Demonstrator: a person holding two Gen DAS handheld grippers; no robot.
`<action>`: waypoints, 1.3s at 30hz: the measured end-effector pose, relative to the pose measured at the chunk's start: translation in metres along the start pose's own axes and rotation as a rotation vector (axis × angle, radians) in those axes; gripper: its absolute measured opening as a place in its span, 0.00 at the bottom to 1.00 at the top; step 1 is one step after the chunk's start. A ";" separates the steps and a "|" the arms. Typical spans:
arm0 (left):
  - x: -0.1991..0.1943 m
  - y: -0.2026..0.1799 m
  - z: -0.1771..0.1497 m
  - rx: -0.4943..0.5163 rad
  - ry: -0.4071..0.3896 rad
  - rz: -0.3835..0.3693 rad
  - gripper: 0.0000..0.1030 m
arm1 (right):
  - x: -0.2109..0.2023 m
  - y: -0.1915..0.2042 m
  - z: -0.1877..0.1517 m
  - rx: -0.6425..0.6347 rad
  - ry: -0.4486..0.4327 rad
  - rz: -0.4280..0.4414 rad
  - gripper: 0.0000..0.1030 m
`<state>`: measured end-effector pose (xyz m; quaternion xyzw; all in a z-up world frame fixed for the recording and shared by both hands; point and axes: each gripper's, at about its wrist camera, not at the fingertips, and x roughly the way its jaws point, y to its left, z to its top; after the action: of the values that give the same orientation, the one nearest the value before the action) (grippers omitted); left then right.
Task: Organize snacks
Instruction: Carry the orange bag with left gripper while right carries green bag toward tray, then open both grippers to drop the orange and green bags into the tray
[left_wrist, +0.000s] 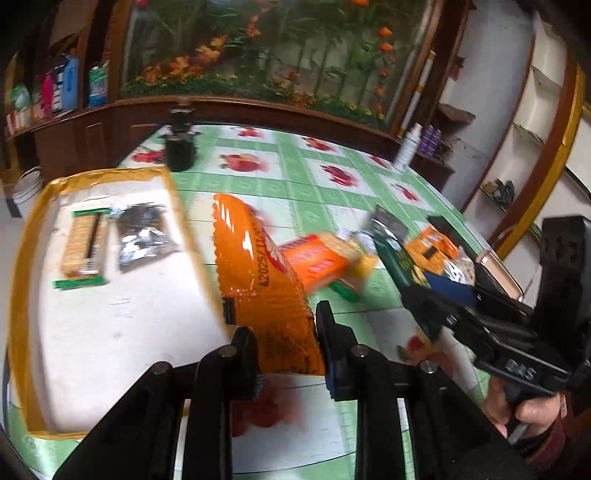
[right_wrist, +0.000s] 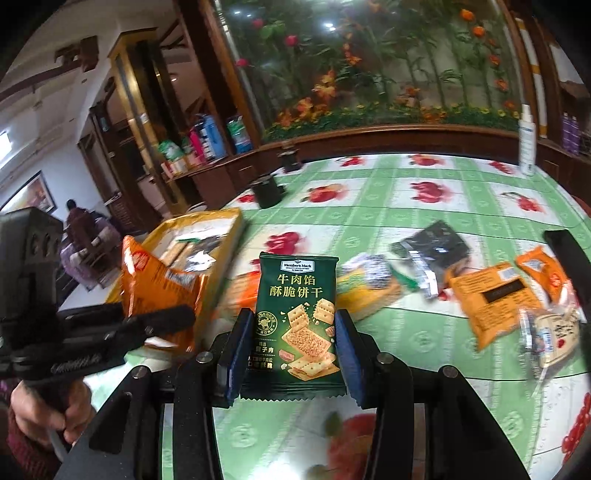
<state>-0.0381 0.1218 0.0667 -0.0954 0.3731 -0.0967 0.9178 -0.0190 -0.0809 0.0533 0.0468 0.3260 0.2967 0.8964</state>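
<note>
Room: a surface (right_wrist: 424, 221) under a green checked cloth printed with red fruit, wooden cabinets and a large flower mural behind it.
Left tool (left_wrist: 286, 345): closed onto the lower end of an orange packet (left_wrist: 258, 273), which rises tilted from between the fingers; its printed face is only partly legible, a date code showing along one edge.
Right tool (right_wrist: 293, 354): clamped on both side edges of a dark green cracker packet (right_wrist: 297, 321), held upright with the front print readable; the packet's bottom seam hangs just below the pads.
Tray: a yellow-rimmed tray (left_wrist: 35, 229) with a white floor lies to the left; inside it a green-ended biscuit pack (left_wrist: 83, 245) and a silvery black pouch (left_wrist: 142, 232) lie side by side, apart.
Loose snacks: a heap to the right of the tray, blurred by motion; an orange box-like pack (left_wrist: 317, 264) and an orange flat packet (right_wrist: 491, 299) can be made out, others cannot be named.
Cut off: the right edge of the heap is hidden behind the right tool's body in the left wrist view.
Background items: a black cup (right_wrist: 267, 190) and a white spray bottle (right_wrist: 526, 144) stand at the far side of the surface.
</note>
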 end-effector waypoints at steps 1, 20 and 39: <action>-0.002 0.006 0.000 -0.012 -0.005 0.006 0.23 | 0.001 0.005 0.000 -0.005 0.006 0.014 0.47; -0.025 0.108 -0.015 -0.148 -0.028 0.229 0.23 | 0.102 0.142 0.025 -0.155 0.152 0.129 0.47; -0.024 0.129 -0.018 -0.172 -0.018 0.309 0.32 | 0.140 0.160 0.001 -0.229 0.214 0.065 0.48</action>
<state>-0.0541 0.2505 0.0377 -0.1159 0.3822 0.0788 0.9134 -0.0135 0.1292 0.0207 -0.0769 0.3819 0.3640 0.8460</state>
